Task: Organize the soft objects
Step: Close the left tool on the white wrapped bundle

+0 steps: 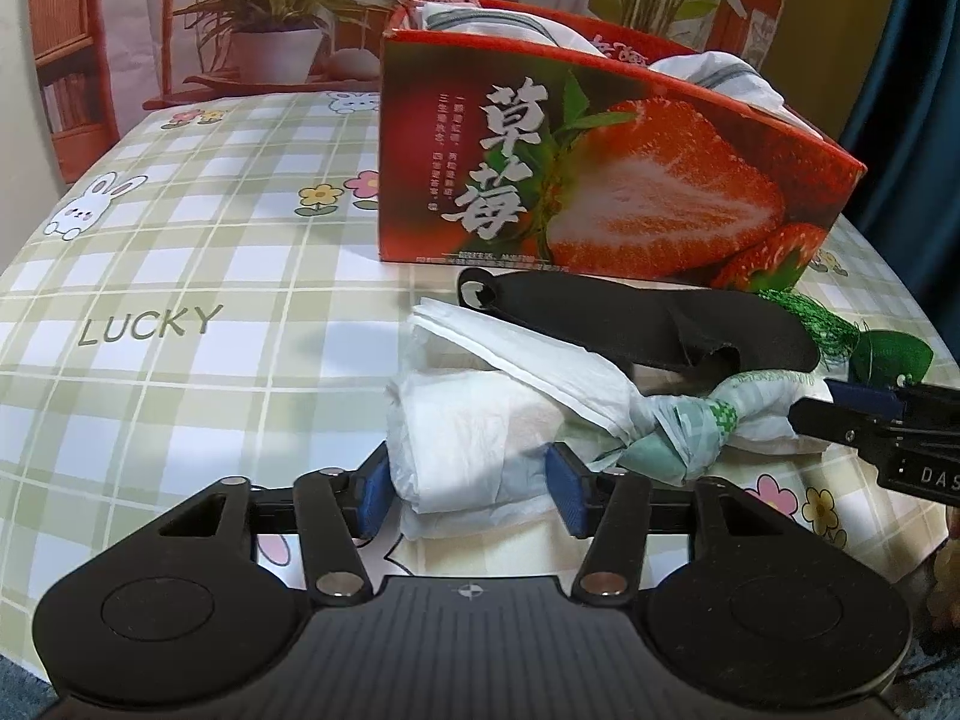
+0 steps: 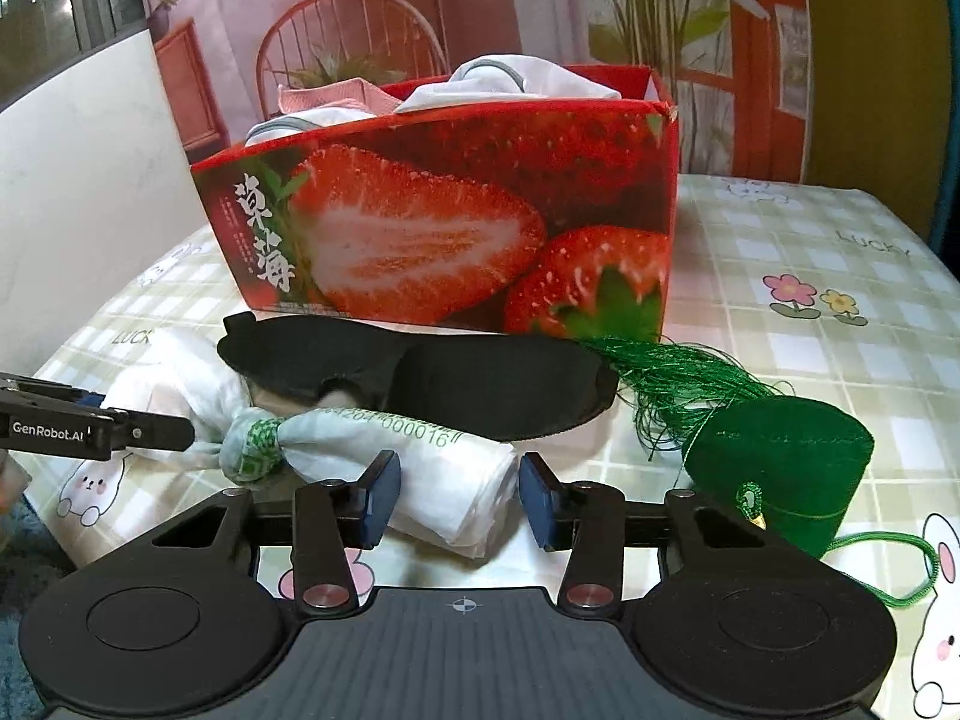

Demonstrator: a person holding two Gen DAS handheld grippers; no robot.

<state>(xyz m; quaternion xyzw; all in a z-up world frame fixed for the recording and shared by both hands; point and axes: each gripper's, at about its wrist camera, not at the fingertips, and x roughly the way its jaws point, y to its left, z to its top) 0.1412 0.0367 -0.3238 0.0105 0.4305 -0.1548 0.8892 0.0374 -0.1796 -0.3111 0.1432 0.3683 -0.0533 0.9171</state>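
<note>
Right now the knotted white plastic bag [image 1: 480, 420] lies on my checked tablecloth [image 1: 180, 276] just in front of the strawberry box [image 1: 600, 168], under the black eye mask [image 2: 420, 378]. My left gripper [image 1: 468, 480] and right gripper [image 2: 459, 495] each straddle one end, jaws spread, not clenched. Beside it sits a green tasselled pouch [image 2: 780, 468].

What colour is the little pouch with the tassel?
Dark green pouch, with a matching green tassel; clearest in the right wrist view.
</note>
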